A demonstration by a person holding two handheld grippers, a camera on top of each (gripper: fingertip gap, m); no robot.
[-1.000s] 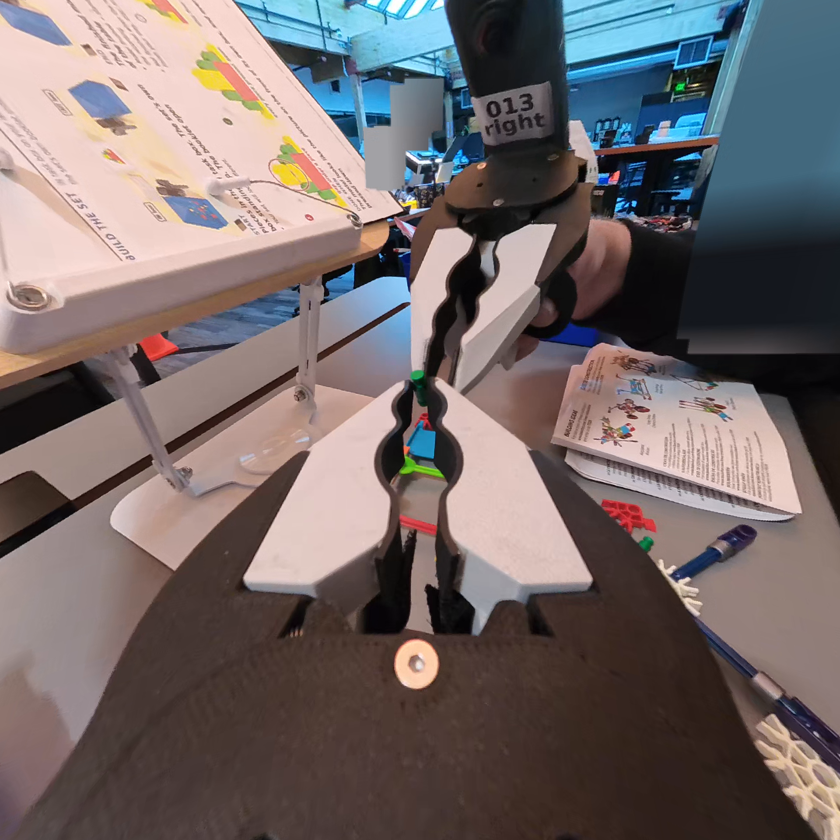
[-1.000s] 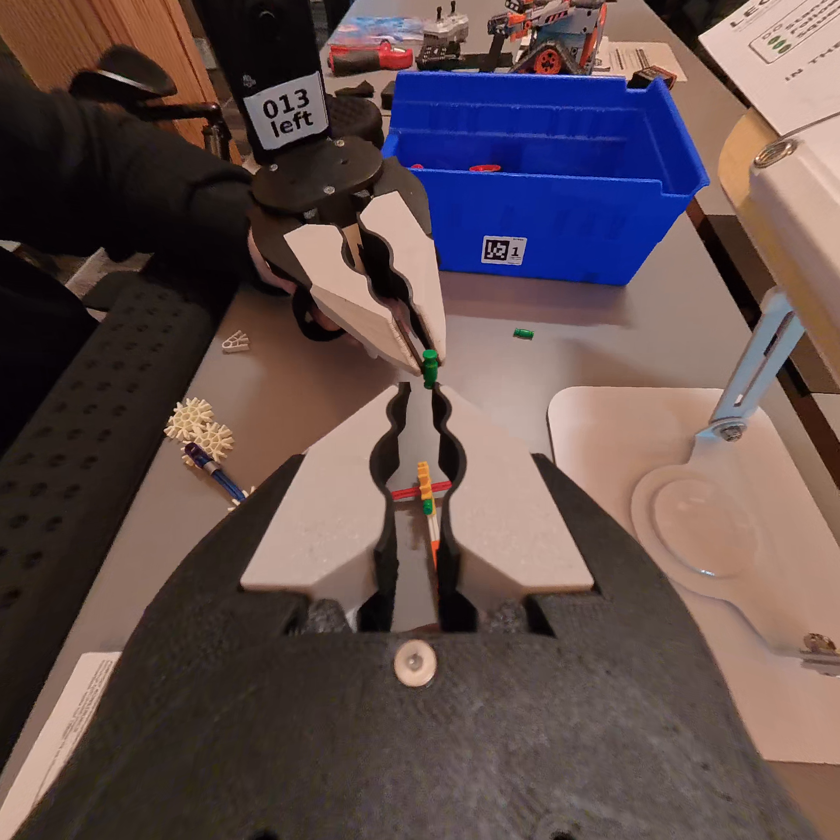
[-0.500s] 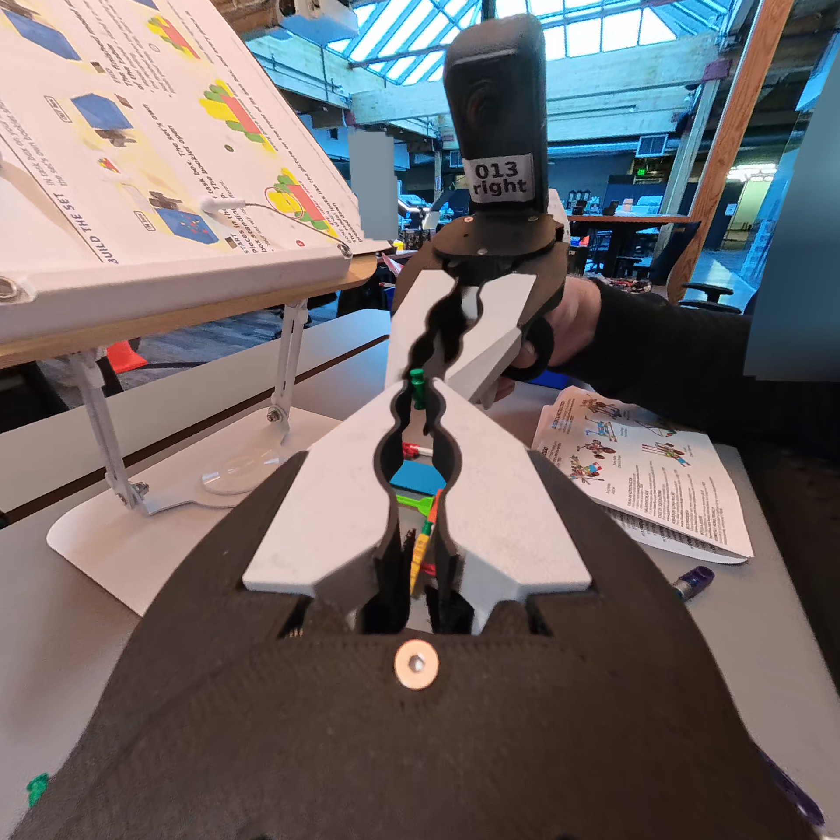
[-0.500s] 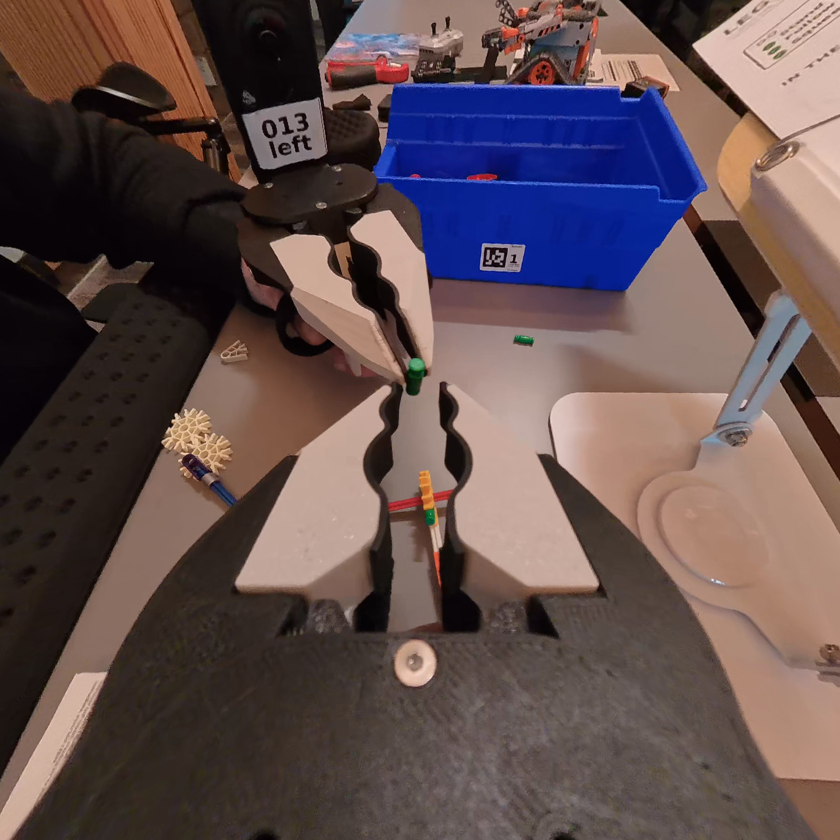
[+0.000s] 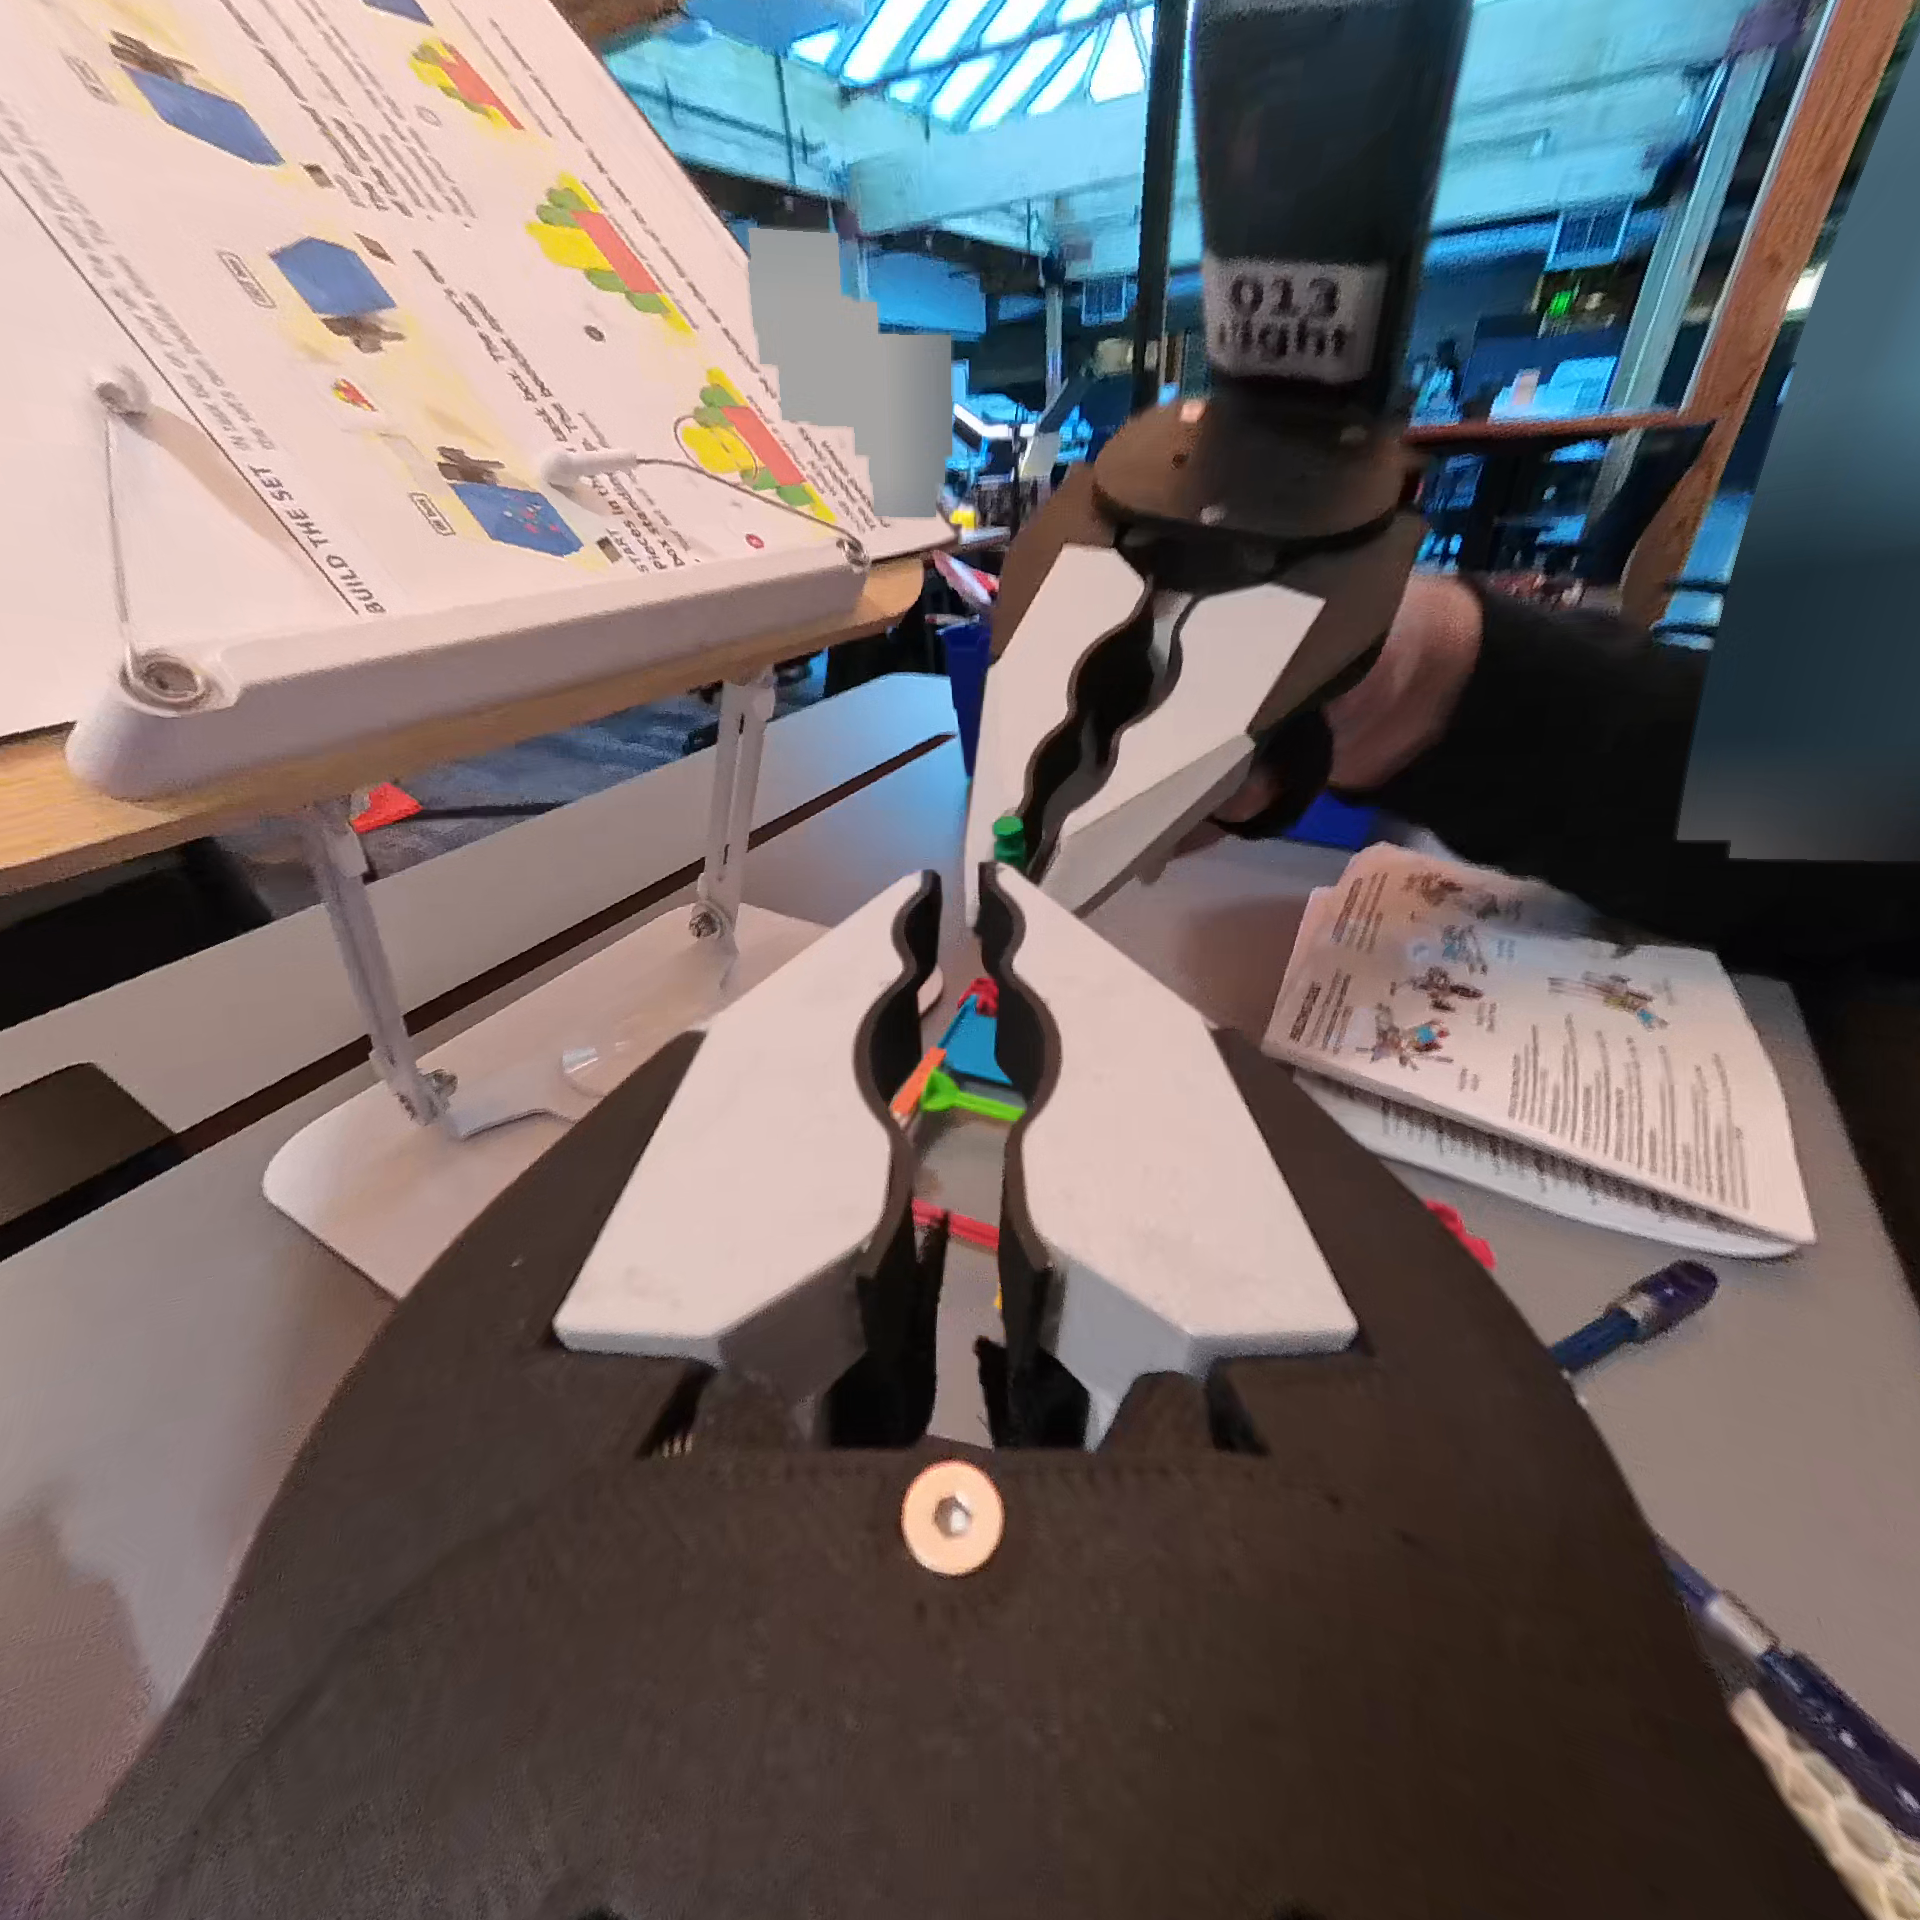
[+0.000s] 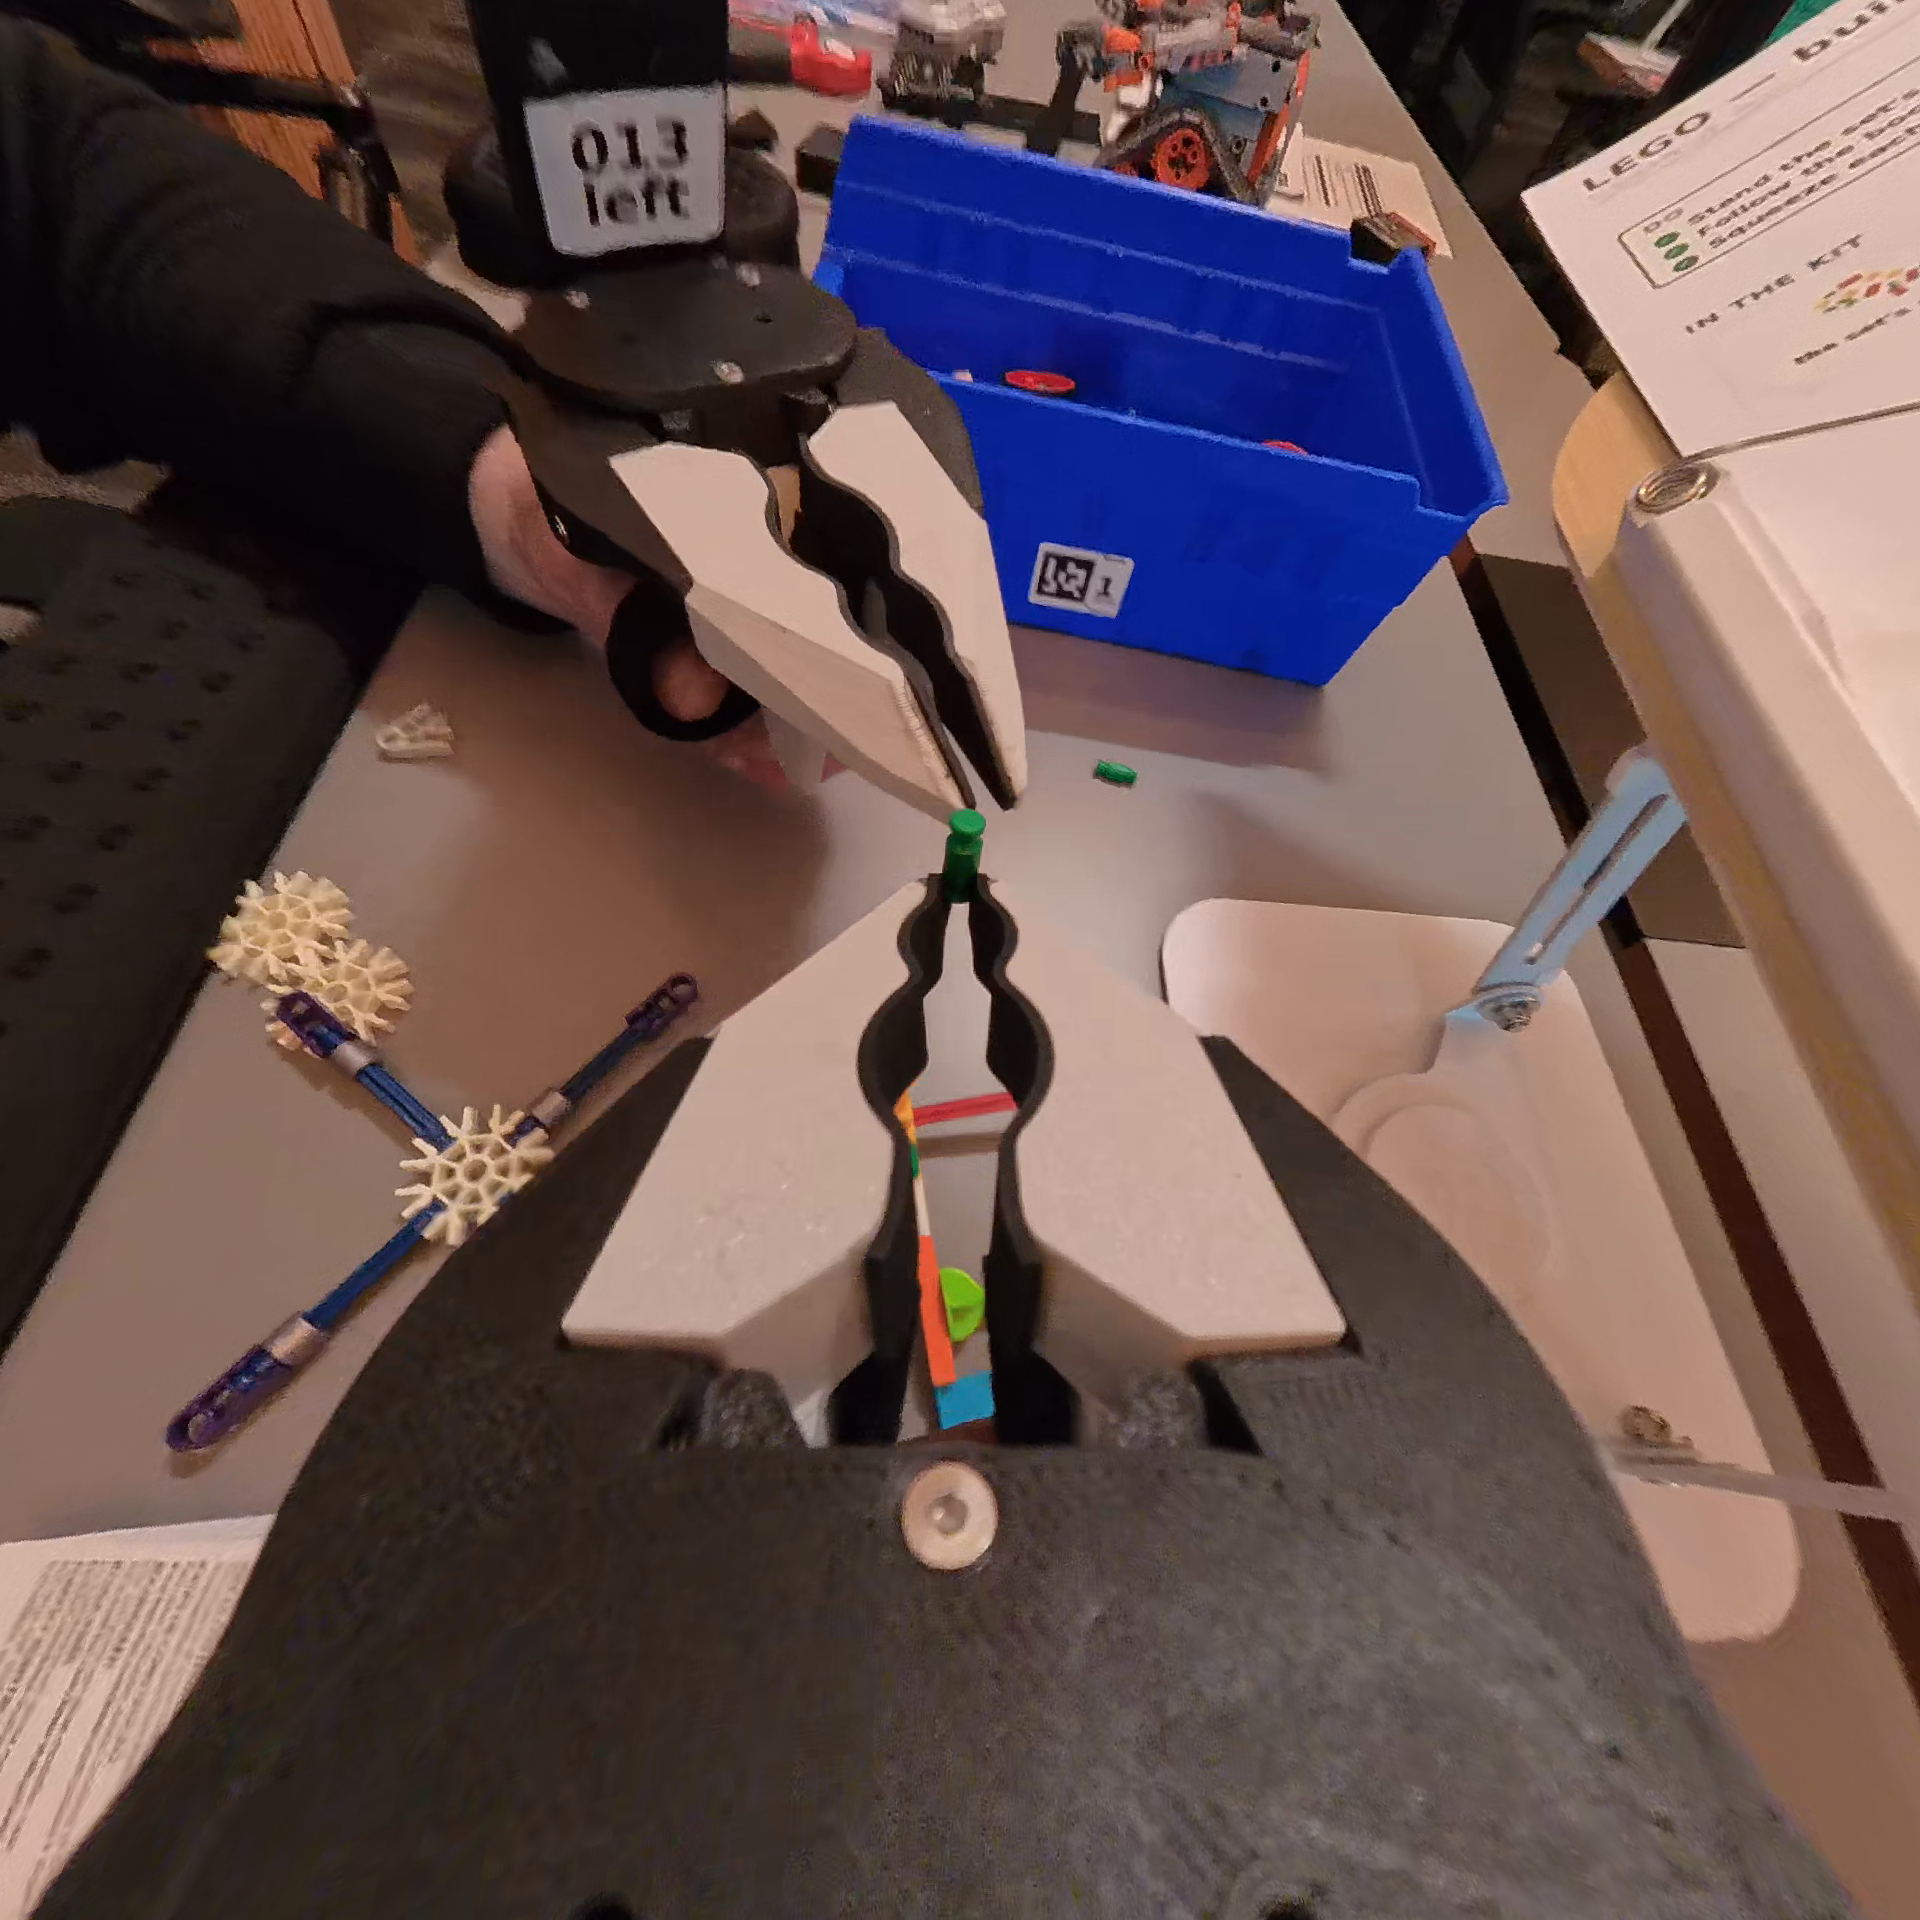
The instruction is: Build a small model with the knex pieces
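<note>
My right gripper (image 6: 961, 894) is shut on a small green peg (image 6: 963, 836) and holds it upright at its tips, above the grey table. The peg also shows in the left wrist view (image 5: 1006, 834). My left gripper (image 5: 961, 899) is all but shut and empty. Its tips (image 6: 982, 800) hover just above the peg's head, pointing at the right gripper. Below both, seen through the jaws, lies a small model of coloured rods (image 5: 971, 1049) in blue, green, orange and red. It also shows in the right wrist view (image 6: 940, 1320).
A blue bin (image 6: 1195, 499) stands behind, with a second green peg (image 6: 1115, 772) on the table before it. White snowflake connectors on blue rods (image 6: 473, 1169) lie to the left. An instruction stand (image 5: 416, 416) with a white base (image 5: 343, 1195) is beside them, and a booklet (image 5: 1538, 1049). The tips of both grippers are at nearly the same place.
The green peg has passed from my left gripper to my right. The left has let it go and drawn back a little; the right has closed on it.
</note>
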